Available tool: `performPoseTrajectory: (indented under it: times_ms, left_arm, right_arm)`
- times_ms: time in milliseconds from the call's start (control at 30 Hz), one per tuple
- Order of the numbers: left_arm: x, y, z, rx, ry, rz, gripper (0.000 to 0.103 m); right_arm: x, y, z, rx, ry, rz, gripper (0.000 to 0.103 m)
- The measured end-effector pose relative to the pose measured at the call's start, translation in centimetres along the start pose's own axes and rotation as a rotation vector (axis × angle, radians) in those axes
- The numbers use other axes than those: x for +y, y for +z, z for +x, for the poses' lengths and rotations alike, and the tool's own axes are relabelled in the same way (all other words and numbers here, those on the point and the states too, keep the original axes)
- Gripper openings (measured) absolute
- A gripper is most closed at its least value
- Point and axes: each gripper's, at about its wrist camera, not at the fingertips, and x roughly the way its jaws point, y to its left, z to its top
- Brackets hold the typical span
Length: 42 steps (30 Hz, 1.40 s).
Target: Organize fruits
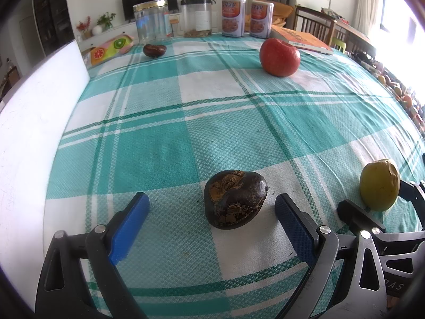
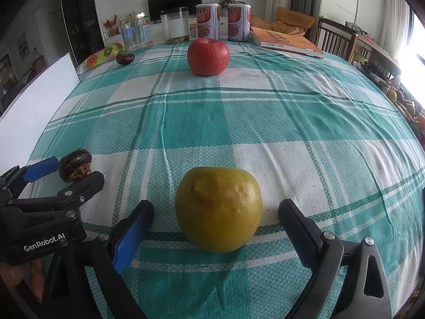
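Straddling the wrinkled yellow-green apple (image 2: 218, 208) on the teal checked tablecloth (image 2: 292, 122), right gripper (image 2: 216, 219) stands wide, pads clear, holding nothing. Left gripper (image 1: 211, 207), equally wide, straddles the dark brown water chestnut (image 1: 235, 202) left of that apple.

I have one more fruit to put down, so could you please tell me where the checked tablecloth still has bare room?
The widest bare stretch is mid-table, between the round red apple at the back and the yellow-green apple and dark brown water chestnut in front. The cloth right of the red apple, before the orange book, is also free. The back edge is crowded with clear plastic jars and printed canisters.
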Motion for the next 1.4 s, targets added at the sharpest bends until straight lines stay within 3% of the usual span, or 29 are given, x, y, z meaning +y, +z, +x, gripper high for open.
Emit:
performPoseTrajectory:
  times_ms: [1233, 1400]
  left_arm:
    - [-0.01, 0.04, 0.03, 0.0, 0.0, 0.0, 0.097]
    - [-0.06, 0.03, -0.02, 0.01, -0.007, 0.013, 0.097]
  right_arm:
    - [0.17, 0.03, 0.11, 0.003, 0.008, -0.002, 0.099]
    - [-0.12, 0.05, -0.23, -0.013, 0.048, 0.027, 0.099]
